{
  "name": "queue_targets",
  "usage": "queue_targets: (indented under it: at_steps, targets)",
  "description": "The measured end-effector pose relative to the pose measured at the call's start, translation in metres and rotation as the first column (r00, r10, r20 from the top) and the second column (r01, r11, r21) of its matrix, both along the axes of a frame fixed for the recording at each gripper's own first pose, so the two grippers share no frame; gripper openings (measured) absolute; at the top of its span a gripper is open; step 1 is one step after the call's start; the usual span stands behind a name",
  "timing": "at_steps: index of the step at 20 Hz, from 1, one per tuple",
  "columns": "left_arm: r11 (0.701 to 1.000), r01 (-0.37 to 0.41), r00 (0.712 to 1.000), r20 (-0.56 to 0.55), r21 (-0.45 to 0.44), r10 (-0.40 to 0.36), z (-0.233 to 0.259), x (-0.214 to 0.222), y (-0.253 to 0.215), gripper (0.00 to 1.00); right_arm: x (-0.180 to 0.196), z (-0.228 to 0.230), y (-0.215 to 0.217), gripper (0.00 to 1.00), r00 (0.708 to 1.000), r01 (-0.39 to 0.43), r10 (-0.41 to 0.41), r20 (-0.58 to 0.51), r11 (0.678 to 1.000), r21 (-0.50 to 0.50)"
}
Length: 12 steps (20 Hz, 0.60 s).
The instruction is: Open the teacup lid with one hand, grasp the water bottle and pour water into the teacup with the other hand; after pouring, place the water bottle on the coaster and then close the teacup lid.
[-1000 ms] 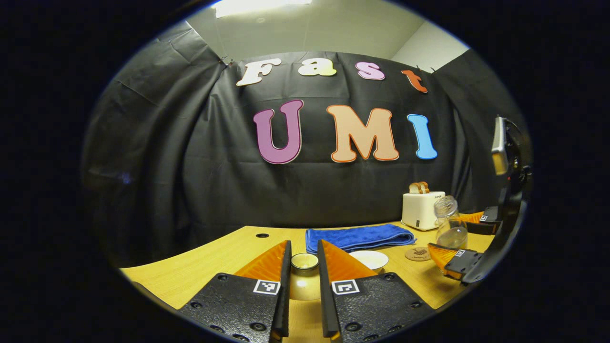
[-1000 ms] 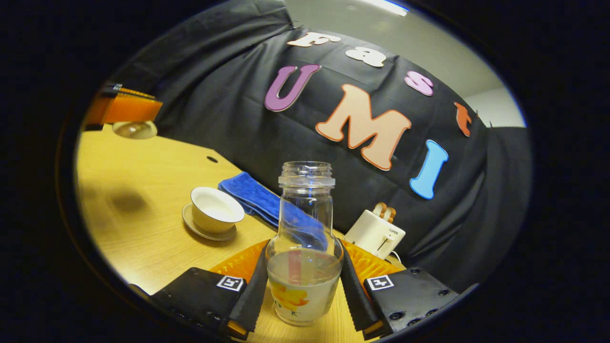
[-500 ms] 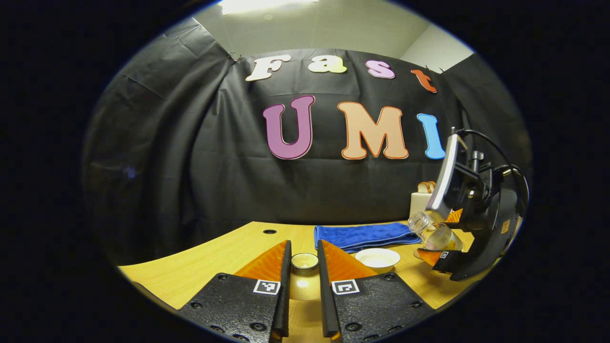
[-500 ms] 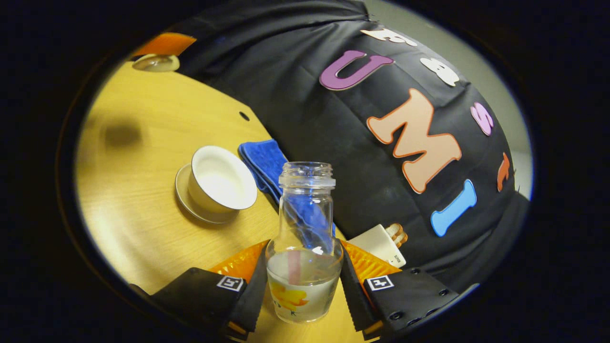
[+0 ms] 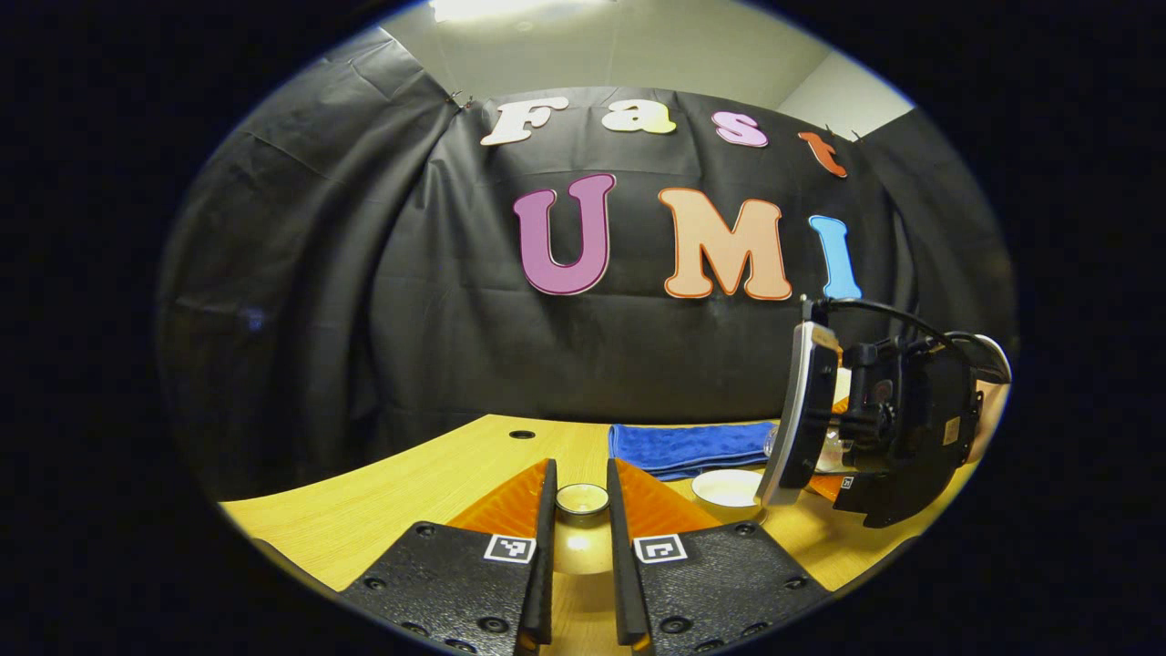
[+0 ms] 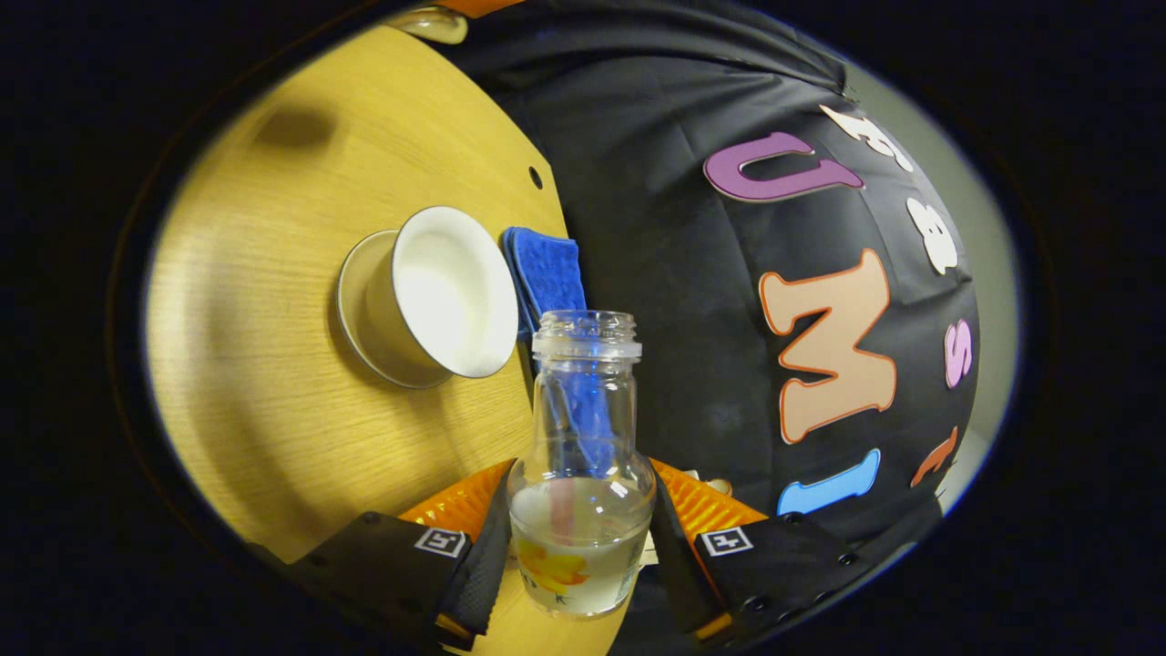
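A wide stretch of bare wooden desk [image 6: 273,364] lies open on the near side of the uncovered teacup [image 6: 446,292], which sits on its saucer [image 6: 351,301]. Just behind the cup, a folded blue cloth [image 6: 547,269] lies between it and the booth wall. The right gripper [image 5: 897,428] hangs above and just beside the cup, crowding that side. The water bottle [image 6: 583,456] mouth is near the cup rim, not touching.

The right hand-held gripper [image 6: 578,547] has tipped the water bottle [image 6: 583,465] toward the teacup [image 6: 446,292].
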<state>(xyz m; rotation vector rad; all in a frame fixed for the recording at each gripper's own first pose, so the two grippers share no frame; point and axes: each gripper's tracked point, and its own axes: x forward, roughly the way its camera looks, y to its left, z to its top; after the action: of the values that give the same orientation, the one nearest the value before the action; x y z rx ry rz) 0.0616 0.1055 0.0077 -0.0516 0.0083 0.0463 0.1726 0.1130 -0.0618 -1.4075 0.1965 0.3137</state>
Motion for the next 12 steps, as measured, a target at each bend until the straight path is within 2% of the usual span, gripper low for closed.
queue_targets:
  at_steps: [7,10,12]
  targets:
    - [1.000,-0.013,1.000,-0.007,-0.019,0.013,-0.005,0.001,0.008,0.24,0.001,-0.006,-0.001,0.77,0.998,-0.051,0.054,0.016,0.987,-0.154]
    - [1.000,-0.011,1.000,-0.018,-0.026,0.011,-0.009,0.003,0.006,0.23,0.000,-0.006,0.001,0.77,0.997,-0.073,0.079,0.022,0.978,-0.197]
    - [0.999,-0.010,1.000,-0.023,-0.030,0.010,-0.011,0.004,0.006,0.26,-0.001,-0.006,0.001,0.78,0.996,-0.083,0.091,0.024,0.972,-0.220]
